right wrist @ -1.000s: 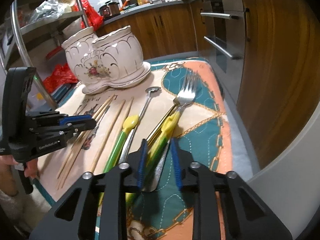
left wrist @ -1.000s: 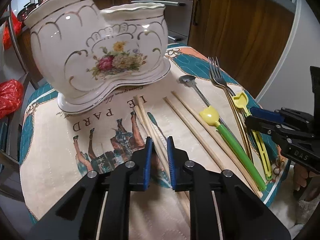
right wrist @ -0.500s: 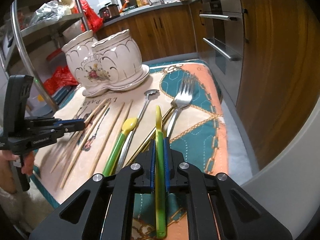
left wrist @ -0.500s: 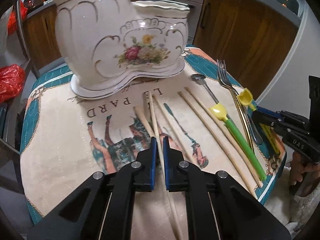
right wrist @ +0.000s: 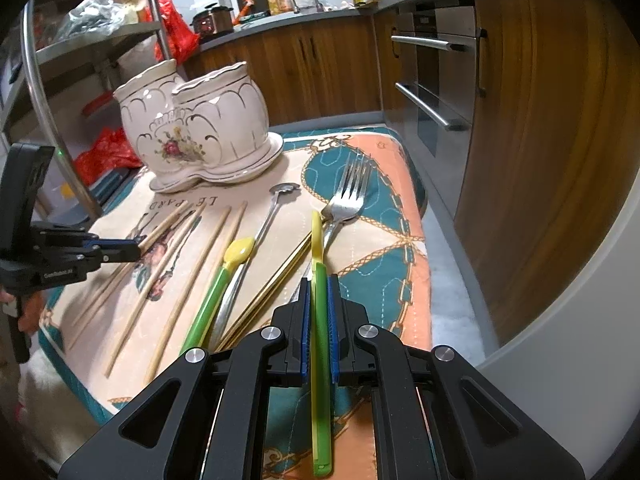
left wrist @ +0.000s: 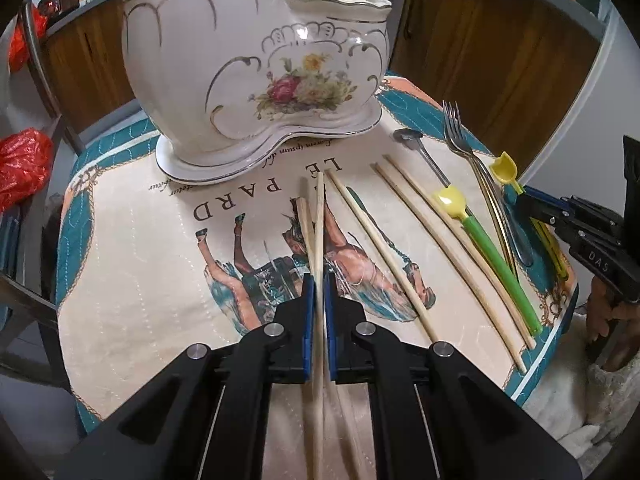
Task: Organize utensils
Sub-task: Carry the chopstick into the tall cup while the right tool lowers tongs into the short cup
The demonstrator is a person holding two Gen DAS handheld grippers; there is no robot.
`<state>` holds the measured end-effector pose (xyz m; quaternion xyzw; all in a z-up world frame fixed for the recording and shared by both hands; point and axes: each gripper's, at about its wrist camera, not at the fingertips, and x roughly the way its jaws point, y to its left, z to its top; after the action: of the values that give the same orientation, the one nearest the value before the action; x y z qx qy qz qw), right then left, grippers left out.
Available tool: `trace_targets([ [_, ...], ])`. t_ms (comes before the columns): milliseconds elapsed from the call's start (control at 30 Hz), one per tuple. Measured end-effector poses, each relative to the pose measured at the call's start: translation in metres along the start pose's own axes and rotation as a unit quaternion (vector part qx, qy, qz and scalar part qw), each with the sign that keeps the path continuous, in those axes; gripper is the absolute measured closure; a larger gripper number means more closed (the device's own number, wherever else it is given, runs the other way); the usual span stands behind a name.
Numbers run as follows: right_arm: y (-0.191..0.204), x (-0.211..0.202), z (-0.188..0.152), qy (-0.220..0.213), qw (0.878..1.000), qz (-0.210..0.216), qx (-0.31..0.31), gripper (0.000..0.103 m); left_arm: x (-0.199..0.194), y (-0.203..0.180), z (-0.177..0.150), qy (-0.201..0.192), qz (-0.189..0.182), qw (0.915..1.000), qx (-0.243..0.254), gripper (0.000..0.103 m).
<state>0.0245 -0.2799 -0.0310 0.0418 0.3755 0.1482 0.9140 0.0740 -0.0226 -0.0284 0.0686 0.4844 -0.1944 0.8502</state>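
Note:
A white floral ceramic holder [left wrist: 256, 68] with two cups stands at the back of the printed mat; it also shows in the right wrist view [right wrist: 192, 128]. My left gripper [left wrist: 319, 296] is shut on a wooden chopstick [left wrist: 319, 224] and holds it above the mat. My right gripper [right wrist: 319, 300] is shut on a yellow-green plastic spoon [right wrist: 318, 264], lifted off the mat. On the mat lie more chopsticks [left wrist: 376, 248], a second yellow-green spoon [left wrist: 488, 248], a metal spoon [right wrist: 264, 224] and a fork [right wrist: 348, 196].
The mat [left wrist: 132, 248] covers a small table with its edge close at the right. Wooden cabinets and an oven [right wrist: 436, 80] stand behind. A metal rack [right wrist: 40, 92] and red bags [left wrist: 20, 164] are at the left.
Both grippers went from open to shut, the left on a chopstick and the right on the yellow-green spoon. Both have lifted their utensil, and the left has moved closer to the holder.

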Motion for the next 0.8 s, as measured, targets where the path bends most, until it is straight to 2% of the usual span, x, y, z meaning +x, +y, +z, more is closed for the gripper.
trace_targets([
  [167,0.001,-0.001,0.0,-0.004,1.0,0.005,0.001,0.094,0.0,0.002,0.0,-0.01,-0.015,0.9998,-0.01,0.099],
  [367,0.001,-0.011,0.002,-0.031,0.999,0.027,0.011,0.094,-0.025,0.007,-0.006,-0.04,-0.013,0.9991,-0.01,0.099],
  [500,0.006,-0.023,0.005,-0.069,0.996,0.051,0.015,0.094,-0.055,0.015,-0.014,-0.105,-0.022,0.9942,-0.008,0.099],
  [600,0.011,-0.031,0.013,-0.097,0.992,0.072,0.025,0.094,-0.077,0.02,-0.019,-0.169,-0.041,0.9847,-0.006,0.099],
  [800,0.025,-0.047,0.049,-0.157,0.981,0.107,0.039,0.094,-0.105,0.029,-0.006,-0.228,-0.055,0.972,-0.009,0.099],
])
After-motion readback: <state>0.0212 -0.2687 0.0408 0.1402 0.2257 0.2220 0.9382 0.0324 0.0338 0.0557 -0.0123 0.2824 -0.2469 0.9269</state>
